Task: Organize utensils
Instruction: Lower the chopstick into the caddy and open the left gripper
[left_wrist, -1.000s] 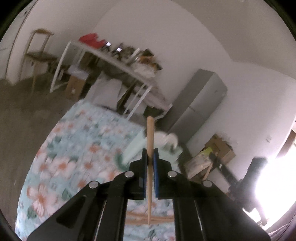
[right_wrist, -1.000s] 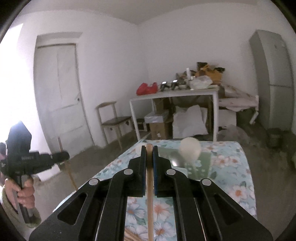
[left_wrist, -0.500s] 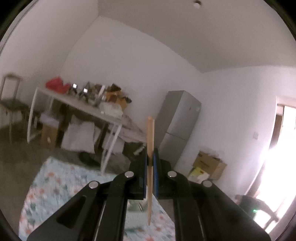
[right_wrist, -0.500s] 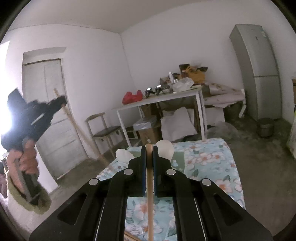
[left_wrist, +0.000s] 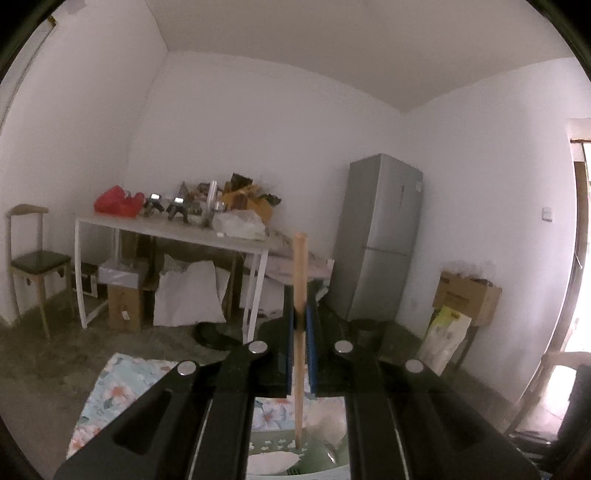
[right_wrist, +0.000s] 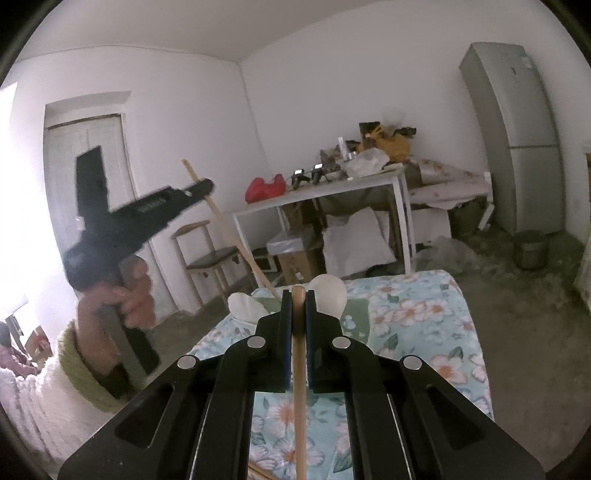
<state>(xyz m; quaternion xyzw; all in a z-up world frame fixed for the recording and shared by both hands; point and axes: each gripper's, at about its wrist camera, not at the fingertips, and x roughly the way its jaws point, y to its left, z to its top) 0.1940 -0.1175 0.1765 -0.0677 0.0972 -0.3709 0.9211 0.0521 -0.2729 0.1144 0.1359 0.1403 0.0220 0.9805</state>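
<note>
at the far end of the floral tablecloth we see a pale green holder with two white spoon bowls rising from it; in the left wrist view the same holder shows only as a blurred green shape low in the frame, its contents unclear. our left gripper is clamped on a wooden chopstick, which stands nearly upright across the pads, sticking out above and below them. our right gripper is pressed shut on a second chopstick, this one lying lengthwise between the fingers with only its tip past them. the right wrist view alone shows the left hand lifted at the table's left side (well above the cloth) with its stick tilted. the left view alone shows cardboard boxes beside the fridge.
</note>
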